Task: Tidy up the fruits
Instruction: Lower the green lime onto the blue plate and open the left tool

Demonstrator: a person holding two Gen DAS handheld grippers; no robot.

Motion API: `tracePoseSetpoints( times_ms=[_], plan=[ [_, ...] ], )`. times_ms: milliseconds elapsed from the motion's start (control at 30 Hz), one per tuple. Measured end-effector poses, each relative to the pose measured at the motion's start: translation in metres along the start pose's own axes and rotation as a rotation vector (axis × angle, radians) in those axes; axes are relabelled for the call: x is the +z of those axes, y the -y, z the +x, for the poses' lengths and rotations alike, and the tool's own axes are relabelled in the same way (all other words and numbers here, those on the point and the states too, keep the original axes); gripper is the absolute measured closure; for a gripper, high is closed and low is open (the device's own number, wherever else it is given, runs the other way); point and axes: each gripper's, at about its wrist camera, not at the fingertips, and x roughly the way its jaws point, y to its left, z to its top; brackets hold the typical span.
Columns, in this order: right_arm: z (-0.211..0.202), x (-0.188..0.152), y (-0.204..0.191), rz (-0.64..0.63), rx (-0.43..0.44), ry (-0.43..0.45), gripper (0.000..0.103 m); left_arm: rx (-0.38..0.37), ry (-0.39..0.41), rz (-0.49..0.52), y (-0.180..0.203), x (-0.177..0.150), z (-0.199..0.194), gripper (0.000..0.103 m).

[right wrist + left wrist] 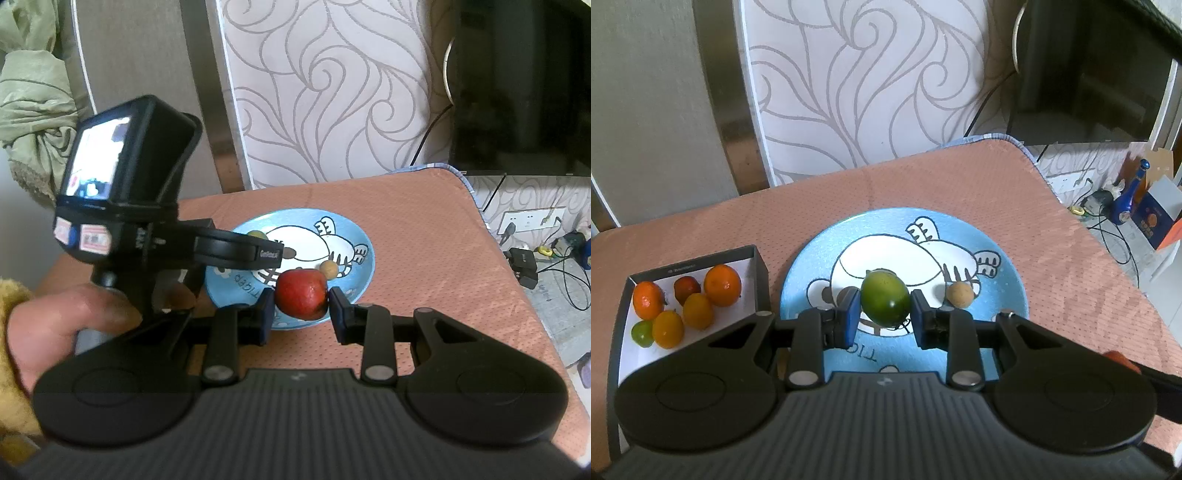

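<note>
My left gripper (885,314) is shut on a green fruit (885,300) and holds it over the blue cartoon plate (812,273). A small tan fruit (959,294) lies on the plate to its right. A black-walled box (753,275) at the left holds several orange fruits, a dark red one and a small green one. My right gripper (301,312) is shut on a red fruit (302,298) above the near rim of the plate (360,266). The tan fruit also shows there (329,268). The left gripper's body (129,206) stands at the left of the right wrist view.
A salmon cloth (1052,258) covers the table. A patterned white panel (868,81) and a chair frame stand behind it. A dark TV (1100,74), cables and boxes are on the floor at the right.
</note>
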Motion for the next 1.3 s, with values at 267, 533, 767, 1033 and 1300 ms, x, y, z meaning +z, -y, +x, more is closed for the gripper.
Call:
tracePoseSetpoints(
  times_ms=[267, 533, 767, 1033, 1300],
  plan=[
    [0.002, 0.001, 0.002, 0.01, -0.012, -0.005, 0.068, 0.003, -0.011, 0.011, 0.001, 0.005, 0.019, 0.069],
    [0.003, 0.001, 0.004, 0.017, -0.032, -0.014, 0.068, 0.003, -0.027, 0.029, 0.003, 0.01, 0.041, 0.069],
    [0.002, 0.002, 0.005, 0.021, -0.06, -0.016, 0.068, -0.004, -0.04, 0.033, 0.005, 0.016, 0.058, 0.069],
    [0.005, 0.003, 0.003, 0.025, -0.076, -0.021, 0.068, -0.015, -0.043, 0.055, 0.008, 0.021, 0.068, 0.069],
    [0.006, 0.002, 0.003, 0.032, -0.084, -0.026, 0.068, -0.025, -0.052, 0.063, 0.008, 0.022, 0.073, 0.069]
  ],
)
